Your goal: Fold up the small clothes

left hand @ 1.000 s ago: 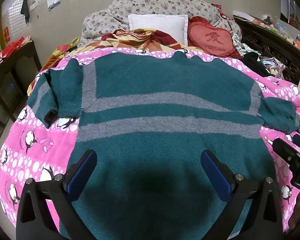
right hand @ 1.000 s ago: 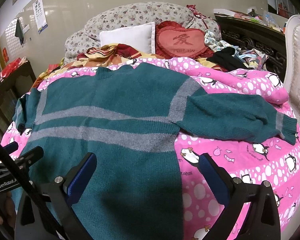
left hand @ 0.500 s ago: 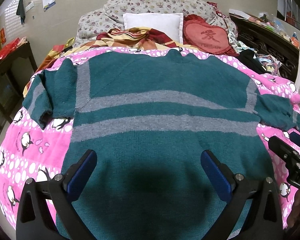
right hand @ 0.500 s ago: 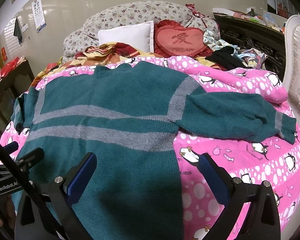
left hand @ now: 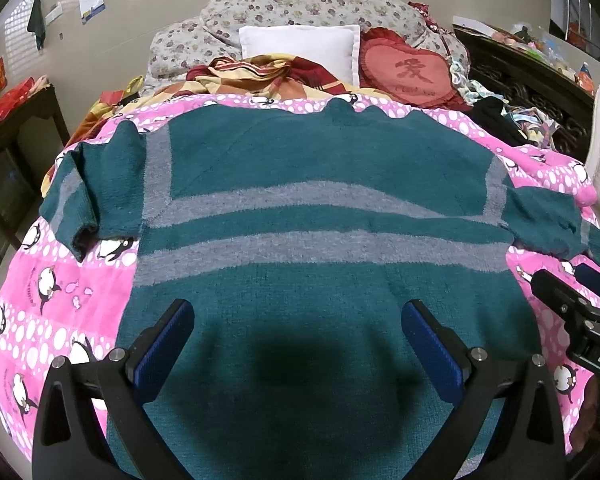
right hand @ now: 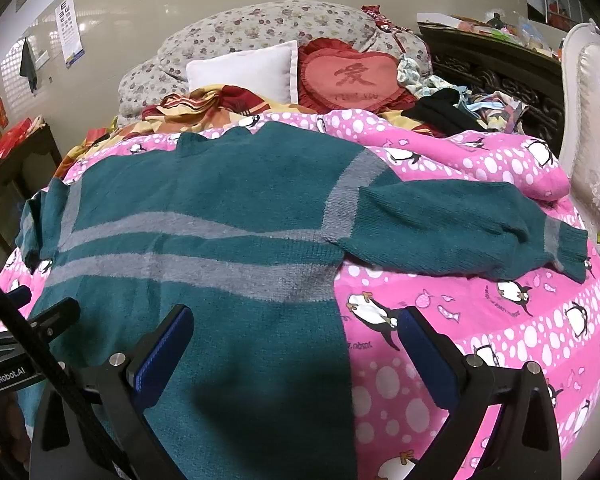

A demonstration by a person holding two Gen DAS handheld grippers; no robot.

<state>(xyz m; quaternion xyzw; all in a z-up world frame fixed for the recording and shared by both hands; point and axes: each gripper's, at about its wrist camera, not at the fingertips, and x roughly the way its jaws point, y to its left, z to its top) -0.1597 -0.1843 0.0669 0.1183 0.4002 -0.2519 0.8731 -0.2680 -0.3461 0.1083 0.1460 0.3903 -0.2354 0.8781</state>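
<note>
Both grippers hang over the near hem, jaws spread wide and empty: the left gripper above the middle of the teal knitted sweater with grey stripes, the right gripper over its right edge. That sweater lies flat, spread across the pink penguin-print blanket, one sleeve stretched right, the other sleeve bent at the left.
</note>
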